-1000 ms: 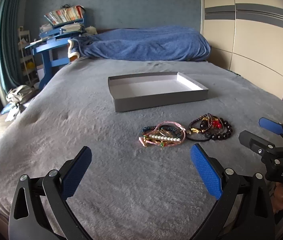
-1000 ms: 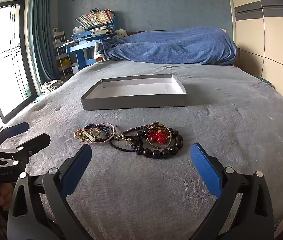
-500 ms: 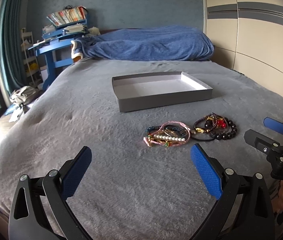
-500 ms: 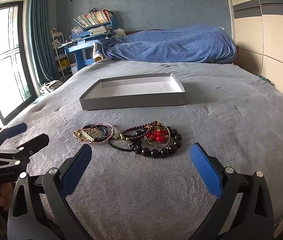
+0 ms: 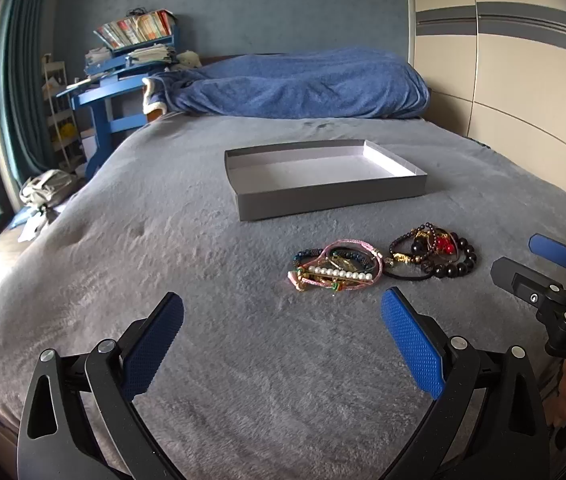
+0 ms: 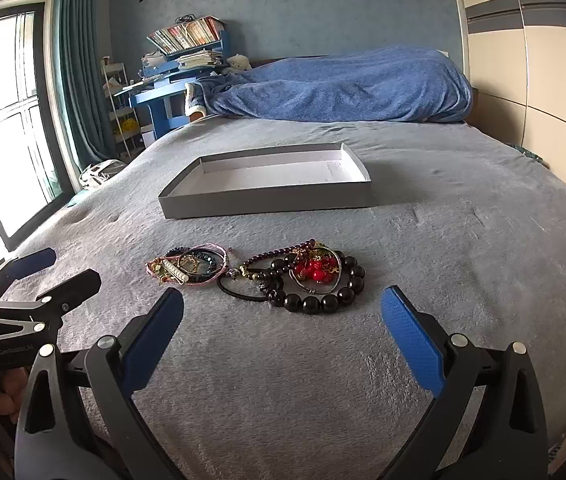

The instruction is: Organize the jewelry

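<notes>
Both the left gripper [image 5: 282,322] and right gripper [image 6: 282,322] are held wide open, empty; tangled beaded bracelets [image 6: 259,274] are seen at twelve o'clock, before a shallow grey cardboard tray [image 6: 267,197].

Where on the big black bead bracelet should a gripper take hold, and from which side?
Grip the black bead bracelet at its near arc, probably from above with the open right gripper. It lies flat on the grey blanket; that arc is bare, while the red beads and chains crowd its centre.

Tangled bracelets [image 6: 259,274] (pearl, pink, black-beaded) lie heaped before the empty grey tray [image 6: 267,198].
</notes>
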Motion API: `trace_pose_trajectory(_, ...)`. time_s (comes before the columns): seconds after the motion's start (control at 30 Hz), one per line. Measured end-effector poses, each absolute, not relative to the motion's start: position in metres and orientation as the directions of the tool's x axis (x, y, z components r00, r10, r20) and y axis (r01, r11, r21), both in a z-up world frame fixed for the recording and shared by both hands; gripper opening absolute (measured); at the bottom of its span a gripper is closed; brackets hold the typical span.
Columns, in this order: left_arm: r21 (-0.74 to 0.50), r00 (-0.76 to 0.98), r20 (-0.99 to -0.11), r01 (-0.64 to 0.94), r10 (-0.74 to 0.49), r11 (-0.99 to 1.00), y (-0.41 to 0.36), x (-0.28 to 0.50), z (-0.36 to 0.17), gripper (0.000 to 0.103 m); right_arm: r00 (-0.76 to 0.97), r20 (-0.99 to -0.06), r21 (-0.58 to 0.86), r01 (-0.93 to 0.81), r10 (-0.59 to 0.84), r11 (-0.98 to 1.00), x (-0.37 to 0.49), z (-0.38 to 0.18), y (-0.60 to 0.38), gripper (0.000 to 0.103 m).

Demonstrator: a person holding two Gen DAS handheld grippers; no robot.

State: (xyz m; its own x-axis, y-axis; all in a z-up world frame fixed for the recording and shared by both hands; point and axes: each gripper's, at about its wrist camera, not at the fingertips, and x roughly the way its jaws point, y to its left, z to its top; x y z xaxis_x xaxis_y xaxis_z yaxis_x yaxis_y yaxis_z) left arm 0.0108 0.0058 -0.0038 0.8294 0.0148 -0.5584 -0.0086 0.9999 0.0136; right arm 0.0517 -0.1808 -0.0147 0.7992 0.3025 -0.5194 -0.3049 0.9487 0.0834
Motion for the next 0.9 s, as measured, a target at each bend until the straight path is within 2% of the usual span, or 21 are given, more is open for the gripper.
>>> trace_pose_trajectory(0.9,0.041,0.810,-0.586,0.009,0.017,0.999,0.0040,0.0186,-0.0117,0.098,0.786,-0.544,0.111,-0.281,0.295,0.953,0.0582,-0.0148,-0.1857,0.098)
